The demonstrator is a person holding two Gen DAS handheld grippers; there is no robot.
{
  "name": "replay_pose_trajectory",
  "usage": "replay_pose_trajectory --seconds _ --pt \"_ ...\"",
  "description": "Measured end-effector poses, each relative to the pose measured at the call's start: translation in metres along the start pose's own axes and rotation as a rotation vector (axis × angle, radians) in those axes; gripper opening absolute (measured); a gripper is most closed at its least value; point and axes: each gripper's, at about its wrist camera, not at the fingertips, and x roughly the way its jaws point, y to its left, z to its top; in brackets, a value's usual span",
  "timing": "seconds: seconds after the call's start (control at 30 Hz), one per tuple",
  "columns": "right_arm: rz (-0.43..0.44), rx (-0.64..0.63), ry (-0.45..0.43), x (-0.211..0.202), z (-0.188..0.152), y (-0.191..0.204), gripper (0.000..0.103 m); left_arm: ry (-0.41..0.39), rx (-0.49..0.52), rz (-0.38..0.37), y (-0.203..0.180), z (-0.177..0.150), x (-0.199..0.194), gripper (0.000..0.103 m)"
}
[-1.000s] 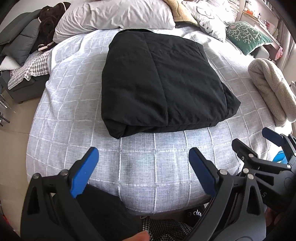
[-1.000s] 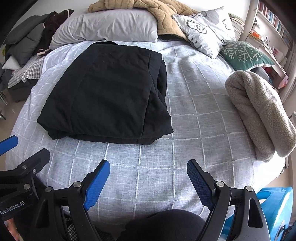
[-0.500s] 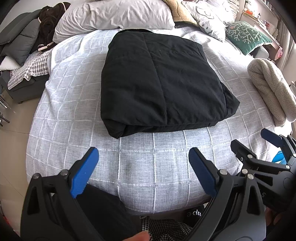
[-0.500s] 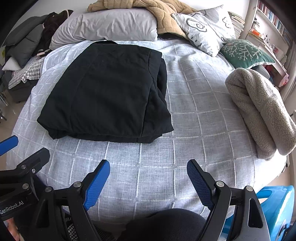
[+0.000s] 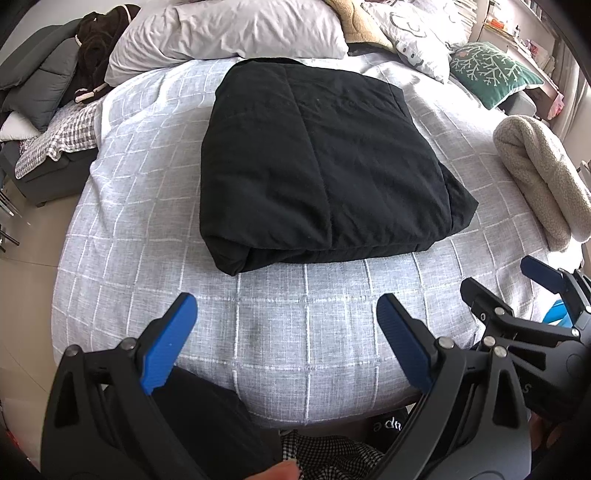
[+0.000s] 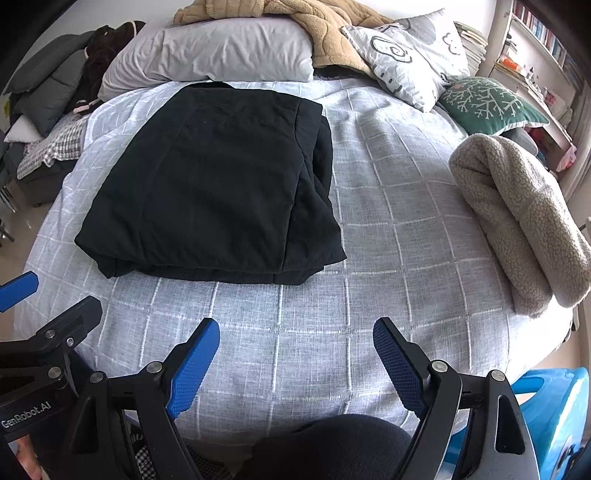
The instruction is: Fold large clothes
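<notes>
A large black garment (image 5: pixel 317 162) (image 6: pixel 218 188) lies folded into a thick rectangle on the grey checked bedspread (image 5: pixel 295 339) (image 6: pixel 406 206). My left gripper (image 5: pixel 286 308) hovers open over the bed's near edge, short of the garment, with nothing between its blue pads. Beside it on the right, my right gripper (image 6: pixel 295 332) (image 5: pixel 495 280) also stands open and empty, over bare bedspread in front of the garment's right corner. In the right wrist view the left gripper's blue fingertip (image 6: pixel 16 286) shows at the left edge.
A beige fleece roll (image 6: pixel 517 218) (image 5: pixel 543 181) lies on the bed's right side. Pillows (image 6: pixel 221 51), a green cushion (image 6: pixel 487 103) and a tan blanket (image 6: pixel 332 26) line the head. Dark clothes (image 5: pixel 55 85) pile at left. A blue stool (image 6: pixel 554 413) stands at lower right; a person's knee (image 6: pixel 332 446) is below.
</notes>
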Motion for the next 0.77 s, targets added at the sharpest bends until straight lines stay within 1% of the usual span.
replay_pose_trajectory --seconds 0.57,0.77 --pt "0.003 0.003 0.002 0.0 -0.001 0.0 0.087 0.019 -0.003 -0.009 0.0 -0.001 0.003 0.097" --pt "0.007 0.008 0.008 0.002 -0.004 0.001 0.087 0.032 0.003 -0.042 -0.001 -0.001 0.01 0.097"
